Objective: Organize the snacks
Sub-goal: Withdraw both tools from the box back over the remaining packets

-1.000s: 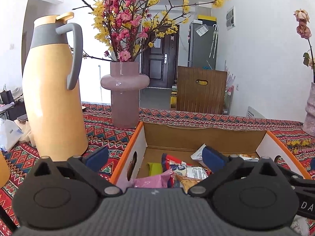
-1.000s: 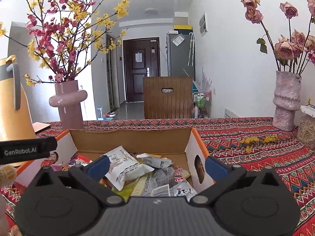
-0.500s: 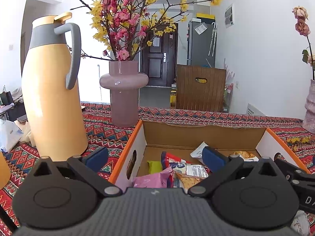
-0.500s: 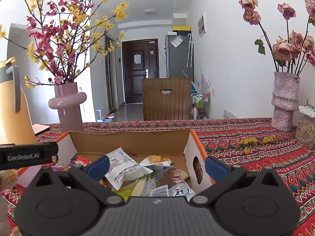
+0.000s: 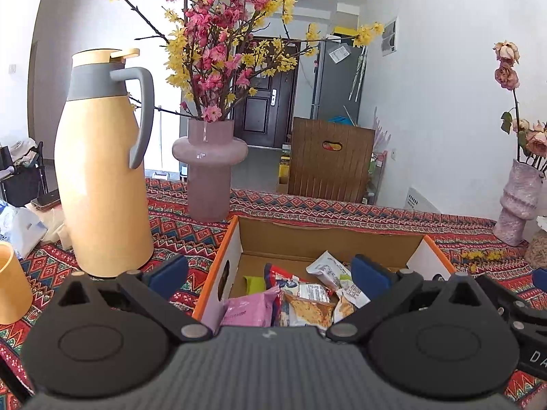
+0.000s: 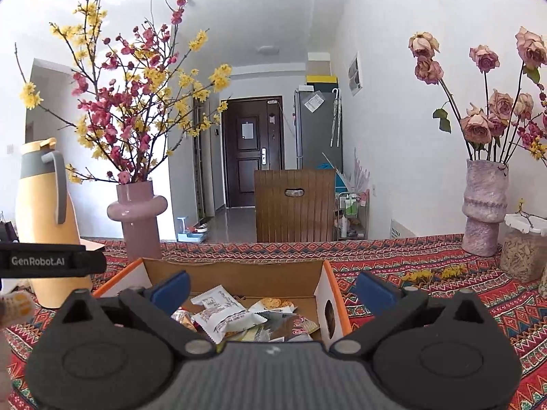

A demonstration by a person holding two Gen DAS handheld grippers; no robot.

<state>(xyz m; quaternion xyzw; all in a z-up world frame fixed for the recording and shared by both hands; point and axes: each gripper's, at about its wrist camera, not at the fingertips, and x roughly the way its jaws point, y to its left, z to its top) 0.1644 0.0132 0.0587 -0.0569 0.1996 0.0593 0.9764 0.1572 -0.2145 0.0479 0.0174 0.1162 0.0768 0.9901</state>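
Observation:
An orange-edged cardboard box sits on the patterned tablecloth, holding several snack packets. Among them are a pink packet, a white packet and a green one. My left gripper stands open above the box's near left corner, nothing between its blue pads. Over the box's near right part my right gripper is open too, and empty. The left gripper's body shows at the left edge of the right wrist view.
A tall yellow thermos jug and a pink vase of blossom branches stand left of the box. A yellow cup is at far left. At the right stand a rose vase and a lidded jar.
Both grippers have risen and drawn back slightly, so the box sits lower and smaller in view. Both stay open and empty. The packets lie much as before.

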